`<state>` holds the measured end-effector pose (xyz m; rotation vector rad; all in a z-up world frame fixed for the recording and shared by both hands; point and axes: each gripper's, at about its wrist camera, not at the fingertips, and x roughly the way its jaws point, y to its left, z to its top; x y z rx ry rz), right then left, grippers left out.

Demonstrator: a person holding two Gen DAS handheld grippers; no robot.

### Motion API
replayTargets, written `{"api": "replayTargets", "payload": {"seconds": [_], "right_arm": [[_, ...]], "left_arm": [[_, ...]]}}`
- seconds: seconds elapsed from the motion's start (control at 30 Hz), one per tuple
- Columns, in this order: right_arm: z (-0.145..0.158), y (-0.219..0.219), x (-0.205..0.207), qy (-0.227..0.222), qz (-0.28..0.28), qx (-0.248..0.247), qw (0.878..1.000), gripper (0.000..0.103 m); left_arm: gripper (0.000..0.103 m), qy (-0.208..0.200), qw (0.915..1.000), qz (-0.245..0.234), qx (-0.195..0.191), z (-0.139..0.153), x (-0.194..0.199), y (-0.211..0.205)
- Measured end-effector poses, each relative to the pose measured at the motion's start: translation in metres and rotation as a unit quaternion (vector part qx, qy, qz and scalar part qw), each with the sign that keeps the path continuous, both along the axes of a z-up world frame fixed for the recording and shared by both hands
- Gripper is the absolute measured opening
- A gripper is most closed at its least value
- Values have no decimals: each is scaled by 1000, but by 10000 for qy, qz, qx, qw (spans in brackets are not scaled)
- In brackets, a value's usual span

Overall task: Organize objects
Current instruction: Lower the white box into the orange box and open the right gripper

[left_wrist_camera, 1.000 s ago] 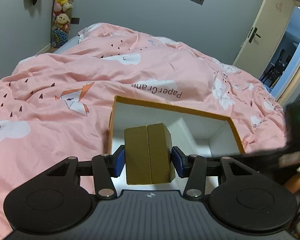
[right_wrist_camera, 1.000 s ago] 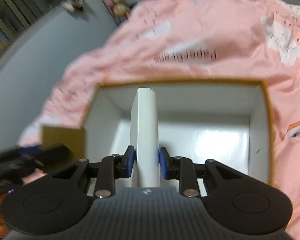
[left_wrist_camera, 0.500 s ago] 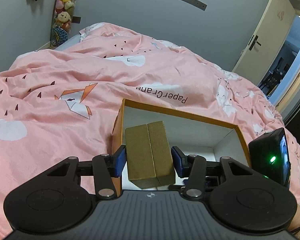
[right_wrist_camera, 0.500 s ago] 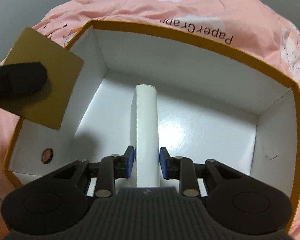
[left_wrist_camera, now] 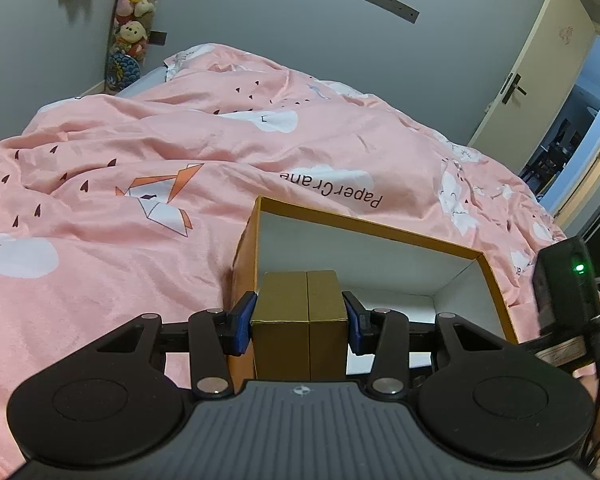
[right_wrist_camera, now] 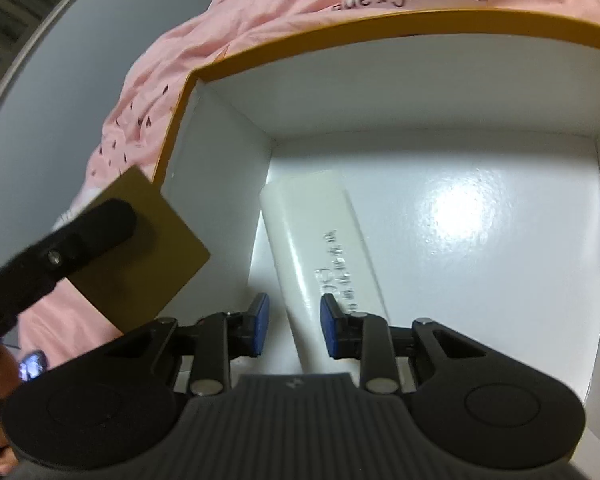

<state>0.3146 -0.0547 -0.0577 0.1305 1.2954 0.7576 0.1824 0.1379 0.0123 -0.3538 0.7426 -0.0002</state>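
1. Since a second ago, the white box (right_wrist_camera: 324,264) has gone from standing between the right gripper's (right_wrist_camera: 294,326) pads to lying tilted on the floor of the open carton (right_wrist_camera: 400,26). The gold box (left_wrist_camera: 302,320) has come lower beside the carton's left wall.
2. Right gripper: its jaws stand slightly apart around the white box's near end, with a gap at the left pad; it looks let go, resting on the carton floor.
3. The white box's long axis runs from the gripper toward the carton's far left corner, leaning left, close along the left wall.
4. Left gripper (left_wrist_camera: 300,322): its jaws are closing on the gold box, pads against both sides. That box hangs upright over the carton's near left corner, long axis vertical.
5. Judgement: the gold box must come down right of that wall, beside the white box.
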Motion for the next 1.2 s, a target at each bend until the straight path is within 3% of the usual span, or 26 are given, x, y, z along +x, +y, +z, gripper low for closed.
{"api": "replayTargets", "payload": {"seconds": [0.1, 0.2, 0.4, 0.63, 0.87, 1.1, 1.2], "right_arm": [[1, -17, 6, -12, -228, -113, 9997, 33], [-9, -28, 11, 220, -335, -246, 9989, 43], [-30, -13, 12, 476, -298, -135, 9983, 42], [-38, 18, 6, 549, 183, -252, 9980, 12], [-49, 43, -4, 870, 557, -3, 9947, 8], [-50, 47, -7, 931, 594, 66, 9939, 8], [-38, 39, -8, 615, 596, 62, 9963, 9]], "left_arm": [[50, 0, 10000, -24, 17, 0, 1, -2], [50, 10, 10000, -40, 25, -1, 3, -4], [50, 21, 9999, -72, 92, -4, 7, -10], [50, 68, 9998, -27, 206, -3, 9, -9], [50, 100, 9993, -71, 348, -1, 13, -11], [50, 241, 9967, -466, 613, -3, 29, -22], [50, 325, 9923, -723, 949, -5, 42, -33]]}}
